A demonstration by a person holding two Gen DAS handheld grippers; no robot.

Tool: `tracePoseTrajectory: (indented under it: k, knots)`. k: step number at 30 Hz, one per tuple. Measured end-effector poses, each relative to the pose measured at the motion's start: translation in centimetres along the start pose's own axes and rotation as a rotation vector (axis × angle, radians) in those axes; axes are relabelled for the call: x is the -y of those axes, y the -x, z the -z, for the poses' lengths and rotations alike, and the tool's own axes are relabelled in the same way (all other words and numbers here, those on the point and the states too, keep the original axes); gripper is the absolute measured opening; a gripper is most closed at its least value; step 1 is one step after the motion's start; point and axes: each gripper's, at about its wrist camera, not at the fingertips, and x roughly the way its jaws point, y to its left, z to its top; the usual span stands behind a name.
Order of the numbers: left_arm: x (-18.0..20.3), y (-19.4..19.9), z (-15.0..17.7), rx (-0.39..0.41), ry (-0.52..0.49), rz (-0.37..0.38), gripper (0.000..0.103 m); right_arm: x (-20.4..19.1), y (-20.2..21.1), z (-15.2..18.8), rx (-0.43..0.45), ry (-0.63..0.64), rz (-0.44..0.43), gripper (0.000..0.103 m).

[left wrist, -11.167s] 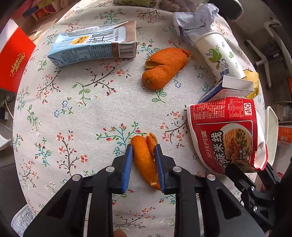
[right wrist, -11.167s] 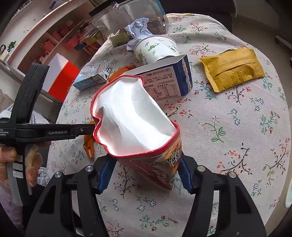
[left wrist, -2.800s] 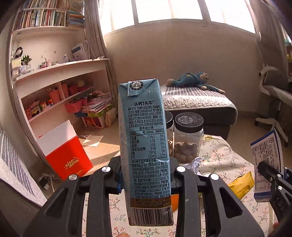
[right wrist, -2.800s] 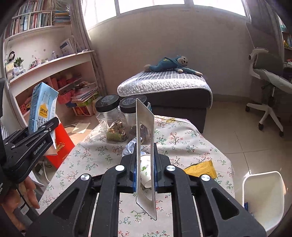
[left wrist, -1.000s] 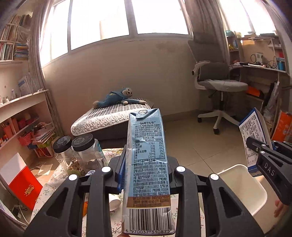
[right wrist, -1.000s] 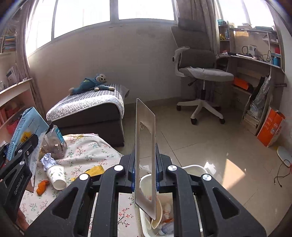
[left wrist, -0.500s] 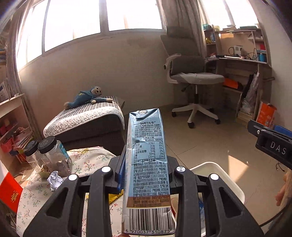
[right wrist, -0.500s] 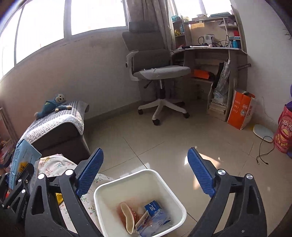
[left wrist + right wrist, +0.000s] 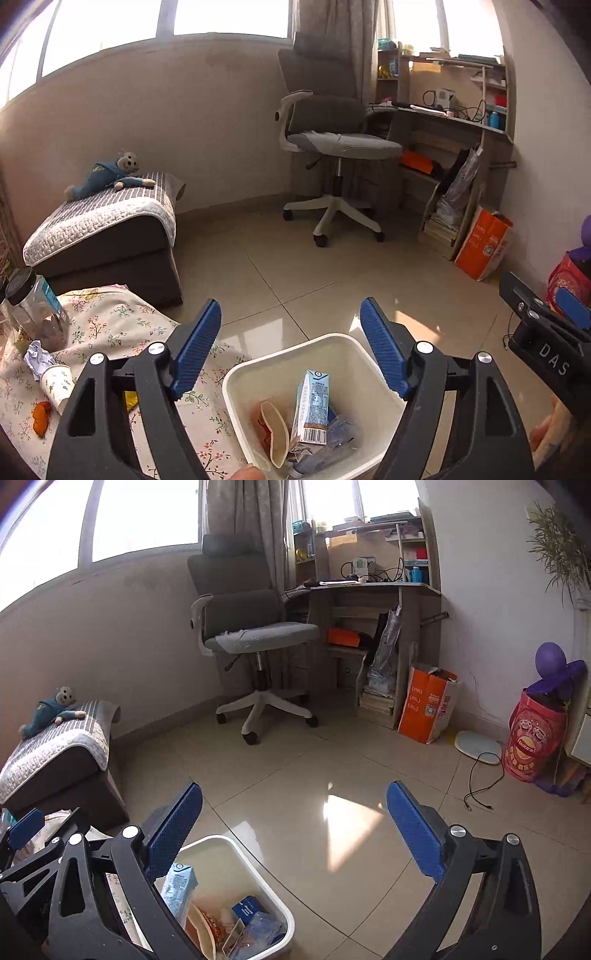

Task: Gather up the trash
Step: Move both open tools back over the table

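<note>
Blue milk carton [image 9: 312, 410] upright in white bin [image 9: 343, 341], top up, both tools wide, empty.

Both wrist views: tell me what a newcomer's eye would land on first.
First, the white trash bin on the floor beside the flowered table, with a pale blue milk carton standing in it among wrappers. Above it the left gripper and the right gripper are both wide open and empty. Behind them, a grey office chair stands at a cluttered desk.
</note>
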Motion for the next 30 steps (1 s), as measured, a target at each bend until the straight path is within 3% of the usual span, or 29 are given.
tracePoseTrajectory:
  k: [5, 12, 18, 30]
  knots:
    - [-0.2, 1.9, 0.5, 0.090, -0.055, -0.147, 0.086, -1.2, 0.8, 0.5, 0.010, 0.013, -0.008, 0.096]
    - [-3.3, 4.4, 1.1, 0.158, -0.053, -0.266, 0.088, -3.5, 2.9, 0.8, 0.065, 0.015, -0.062, 0.096]
    - [-7.2, 5.9, 1.3, 0.163, 0.033, -0.315, 0.090, -6.3, 4.6, 1.3, 0.118, 0.070, -0.105, 0.096]
    - [-12.3, 8.0, 2.2, 0.142, 0.088, -0.395, 0.091, -12.0, 5.5, 2.1, 0.056, 0.130, -0.195, 0.096]
